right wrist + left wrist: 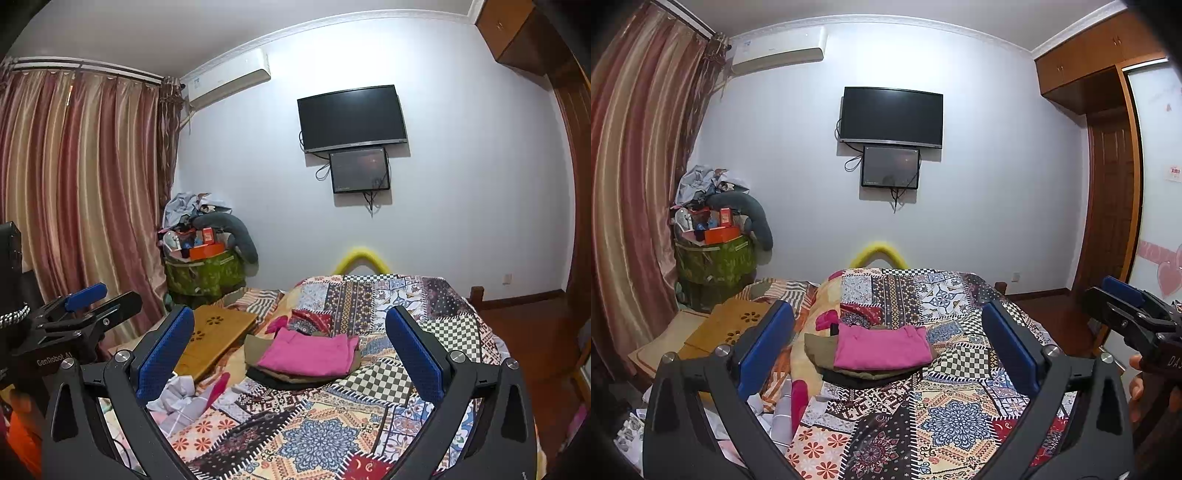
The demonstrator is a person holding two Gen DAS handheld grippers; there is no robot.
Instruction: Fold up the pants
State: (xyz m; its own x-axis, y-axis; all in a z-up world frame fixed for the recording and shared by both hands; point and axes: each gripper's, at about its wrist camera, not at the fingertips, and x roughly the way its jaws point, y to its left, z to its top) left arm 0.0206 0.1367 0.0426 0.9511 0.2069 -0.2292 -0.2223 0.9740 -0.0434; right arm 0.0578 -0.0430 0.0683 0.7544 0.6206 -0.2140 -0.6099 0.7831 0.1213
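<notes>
A folded pink garment point(882, 347) lies on top of a small stack of folded clothes, olive point(816, 345) and black beneath, on the patchwork bedspread point(945, 417). The stack also shows in the right wrist view point(308, 352). My left gripper point(888, 343) is open and empty, held above the bed short of the stack. My right gripper point(290, 347) is open and empty at about the same distance. The right gripper shows at the right edge of the left view point(1134, 314); the left gripper shows at the left of the right view point(85, 306).
A wooden lap desk point(210, 339) lies left of the stack. Crumpled white and pink clothes point(181, 402) lie at the bed's near left. A green hamper piled with clutter point(713, 251) stands by the curtain. A TV point(890, 116) hangs on the far wall. A wardrobe point(1108, 206) is on the right.
</notes>
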